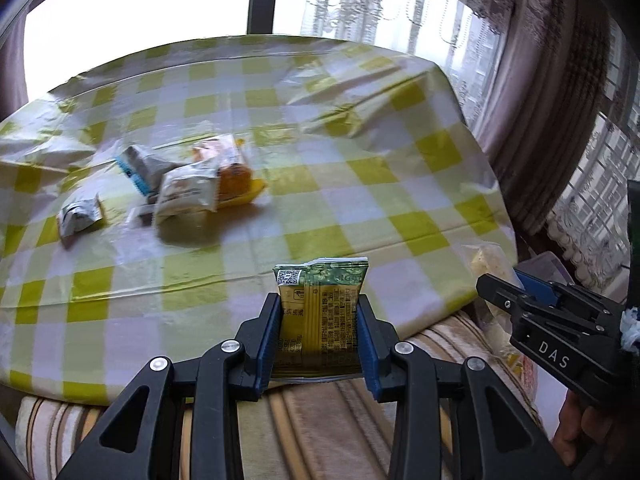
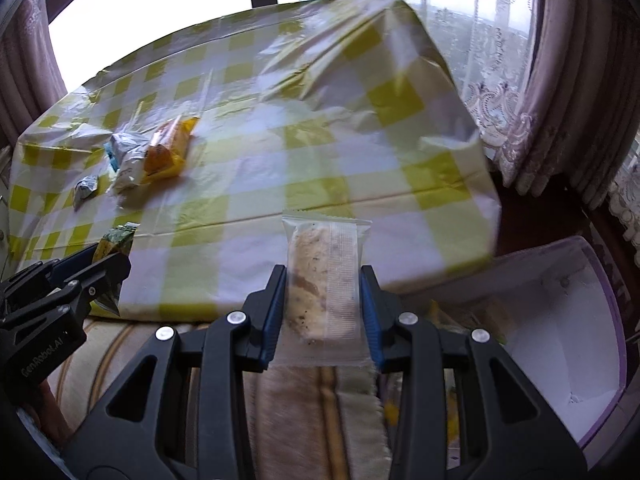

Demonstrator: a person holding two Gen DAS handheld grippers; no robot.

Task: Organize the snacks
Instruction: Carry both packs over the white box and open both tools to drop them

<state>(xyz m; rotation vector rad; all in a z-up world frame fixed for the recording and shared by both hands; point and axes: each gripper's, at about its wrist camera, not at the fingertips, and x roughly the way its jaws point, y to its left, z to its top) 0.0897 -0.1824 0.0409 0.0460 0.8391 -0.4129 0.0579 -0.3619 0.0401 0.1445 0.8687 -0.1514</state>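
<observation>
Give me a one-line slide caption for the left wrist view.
Left gripper holds a green-and-yellow snack packet at the edge of the checkered table, more snacks piled beyond.

Left black two-finger gripper with blue pads (image 1: 320,334): fingers level, closed on an upright green-and-yellow snack packet (image 1: 320,312). Right black two-finger gripper with blue pads (image 2: 322,312): fingers level, clamping an upright clear-wrapped pastry packet (image 2: 324,280). The grippers sit side by side.

snack pile (image 1: 188,184) blurred, white box (image 2: 560,320) cut off at right edge
</observation>
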